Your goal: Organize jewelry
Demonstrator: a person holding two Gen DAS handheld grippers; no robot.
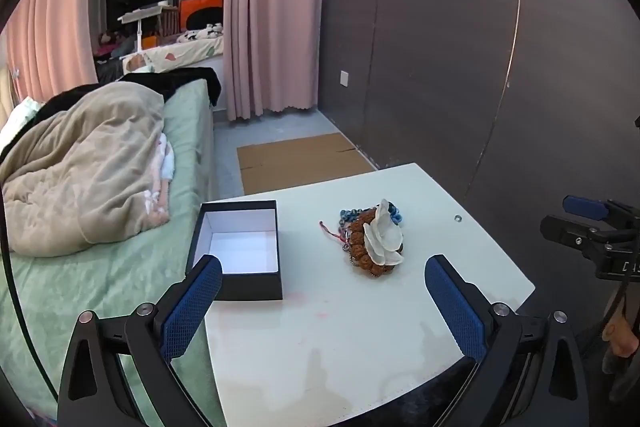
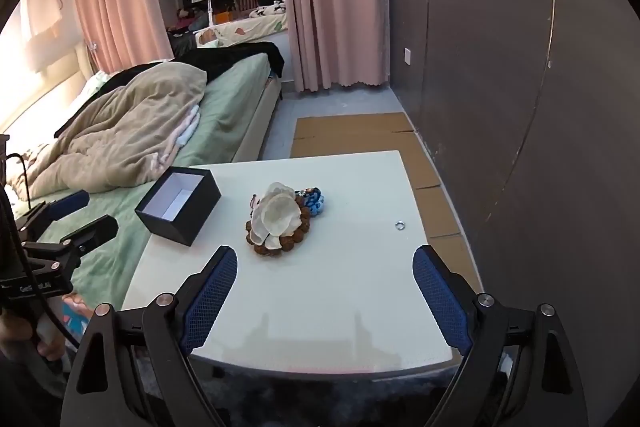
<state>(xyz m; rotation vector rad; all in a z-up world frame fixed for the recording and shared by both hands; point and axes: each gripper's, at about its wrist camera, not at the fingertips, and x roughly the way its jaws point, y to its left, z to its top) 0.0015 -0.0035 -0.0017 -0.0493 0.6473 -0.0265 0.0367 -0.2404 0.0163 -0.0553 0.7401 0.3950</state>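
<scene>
A pile of jewelry [image 1: 372,241] lies mid-table: white shell pieces on brown bead bracelets, blue beads and a red cord; it also shows in the right wrist view [image 2: 280,221]. An open black box [image 1: 238,251] with a white, empty inside stands at the table's left edge, also in the right wrist view [image 2: 178,205]. A small silver ring [image 1: 458,217] lies apart on the right, seen too in the right wrist view [image 2: 399,225]. My left gripper [image 1: 324,269] is open and empty, short of the box and pile. My right gripper [image 2: 324,259] is open and empty, short of the pile.
The white table [image 1: 340,339] has a bed [image 1: 100,267] with a beige blanket along its left side. A dark panelled wall [image 1: 480,67] runs along the right. Flattened cardboard [image 1: 300,159] lies on the floor beyond the table.
</scene>
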